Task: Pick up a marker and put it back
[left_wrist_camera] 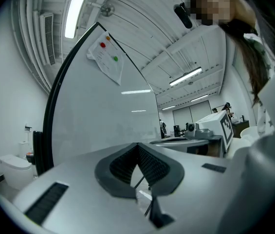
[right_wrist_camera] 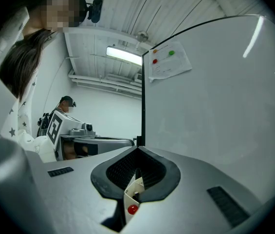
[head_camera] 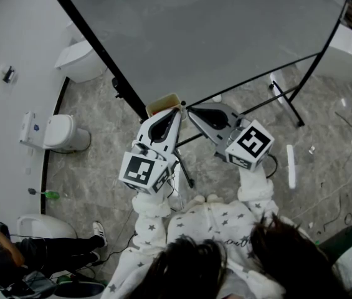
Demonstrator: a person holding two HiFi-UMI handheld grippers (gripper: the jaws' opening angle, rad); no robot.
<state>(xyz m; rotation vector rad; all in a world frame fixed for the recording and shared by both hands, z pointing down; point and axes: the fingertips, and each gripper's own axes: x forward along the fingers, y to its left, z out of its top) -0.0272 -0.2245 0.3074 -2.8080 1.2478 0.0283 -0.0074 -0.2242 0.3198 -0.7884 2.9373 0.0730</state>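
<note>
Holding my left fingers (left_wrist_camera: 122, 167) and my right fingers (right_wrist_camera: 159, 172) both closed tip to tip beside the whiteboard (right_wrist_camera: 215, 106), I judge the marker (right_wrist_camera: 133, 209), seemingly the white piece with a red end low in my right gap, light, stiff and slippery, best taken across its middle.

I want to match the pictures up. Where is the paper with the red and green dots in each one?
Head view: not in it.
Left gripper view: paper upper left, at the top corner of the board.
Right gripper view: paper upper middle, at that same corner.
Shared landmark: the board's black frame, seen in all three views.
</note>
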